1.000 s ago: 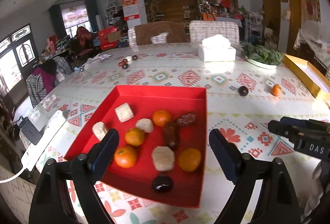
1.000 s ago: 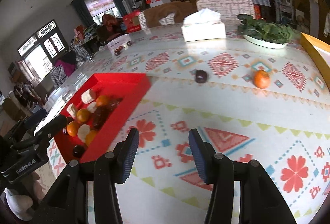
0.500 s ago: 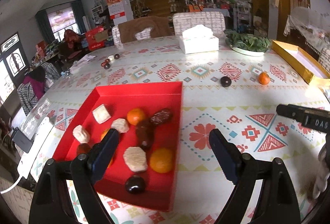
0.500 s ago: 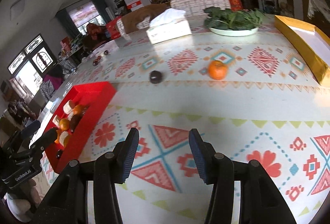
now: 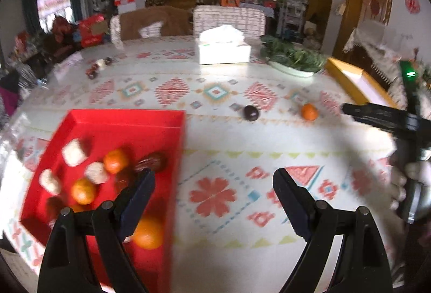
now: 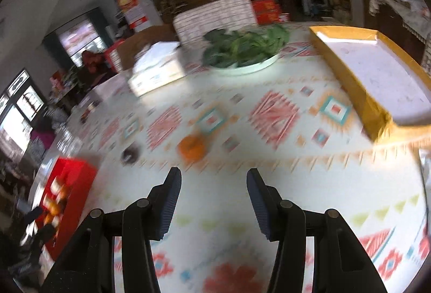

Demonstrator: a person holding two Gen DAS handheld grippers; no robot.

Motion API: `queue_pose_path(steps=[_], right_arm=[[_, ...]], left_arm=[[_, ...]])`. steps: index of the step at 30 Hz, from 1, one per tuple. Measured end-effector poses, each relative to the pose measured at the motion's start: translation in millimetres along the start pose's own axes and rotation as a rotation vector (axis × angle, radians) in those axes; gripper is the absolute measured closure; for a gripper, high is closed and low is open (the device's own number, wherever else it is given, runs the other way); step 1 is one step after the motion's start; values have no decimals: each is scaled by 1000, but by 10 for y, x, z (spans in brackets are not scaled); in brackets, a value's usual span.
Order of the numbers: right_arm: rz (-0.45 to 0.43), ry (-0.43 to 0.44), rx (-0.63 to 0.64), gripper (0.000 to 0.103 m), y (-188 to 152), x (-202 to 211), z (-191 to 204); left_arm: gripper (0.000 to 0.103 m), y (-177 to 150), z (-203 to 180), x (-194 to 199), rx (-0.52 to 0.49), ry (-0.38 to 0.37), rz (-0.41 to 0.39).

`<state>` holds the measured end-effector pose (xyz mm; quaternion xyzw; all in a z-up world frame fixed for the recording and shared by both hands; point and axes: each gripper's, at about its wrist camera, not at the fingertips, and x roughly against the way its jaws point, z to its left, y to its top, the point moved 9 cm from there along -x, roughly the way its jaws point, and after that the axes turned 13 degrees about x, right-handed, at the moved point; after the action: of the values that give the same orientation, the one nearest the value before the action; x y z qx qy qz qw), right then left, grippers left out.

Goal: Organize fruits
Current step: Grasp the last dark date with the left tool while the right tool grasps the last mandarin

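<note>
In the left wrist view, the left gripper (image 5: pixel 214 196) hangs over the patterned tablecloth (image 5: pixel 215 158) with its jaws wide apart and nothing between them. The red tray (image 5: pixel 118 126) lies at about nine o'clock from the gripper, its near corner partly behind the left finger. The tray holds several oranges, pale blocks and dark fruits, all blurred. A loose orange (image 5: pixel 309 112) sits on the cloth at about one o'clock, with a dark round fruit (image 5: pixel 251 112) near it to its left. The yellow tray (image 5: pixel 358 82) lies at two o'clock, a tissue box (image 5: pixel 223 50) at twelve and a plate of greens (image 5: pixel 293 61) beside it. The right gripper (image 5: pixel 377 115) shows at three o'clock; its jaws cannot be judged here.

In the right wrist view, the right gripper (image 6: pixel 212 201) has its jaws apart and empty. The orange (image 6: pixel 192 148) lies just beyond the fingertips at eleven o'clock, the dark fruit (image 6: pixel 130 154) to its left. The red tray (image 6: pixel 72 185) is at nine o'clock, the yellow tray (image 6: pixel 347 82) at two, the greens (image 6: pixel 242 50) at twelve.
</note>
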<state>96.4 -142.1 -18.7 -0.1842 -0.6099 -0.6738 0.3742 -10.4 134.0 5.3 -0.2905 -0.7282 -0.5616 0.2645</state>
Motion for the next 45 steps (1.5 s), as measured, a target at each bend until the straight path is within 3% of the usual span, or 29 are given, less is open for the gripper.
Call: queue_pose_path(steps=[4,9,14,16,20,26,32,34,39,45], right_arm=[[43,-2,16,48,130,-336,37],[61,50,97,48,145,-609,336],[65,67,149,48,135,-674,454],[64,87,152,51,128,-699,464],[68,146,168,69,113,-722,560],[64,191,101,72,128,-674,470],[45,168,50,72,162,-597,326],[46,168,48,72,164,-598,319],[43,158,50,72,166,-601,312],[30,151,51,72,150,-549,295]], left_arm=[[14,163,-128,-150,40,-44,26],[14,410,-301,-434,17,-25,18],[15,441,-448,-928,8,-2,101],[15,424,-499,-1107,-9,24,124],[15,406,-547,-1326,-29,38,139],[16,424,-650,-1503,-33,11,142],[49,427,-701,-1641,-82,41,137],[78,450,-706,-1632,-77,33,133],[78,445,-670,-1529,-53,21,124],[78,437,-516,-1024,20,-51,79]])
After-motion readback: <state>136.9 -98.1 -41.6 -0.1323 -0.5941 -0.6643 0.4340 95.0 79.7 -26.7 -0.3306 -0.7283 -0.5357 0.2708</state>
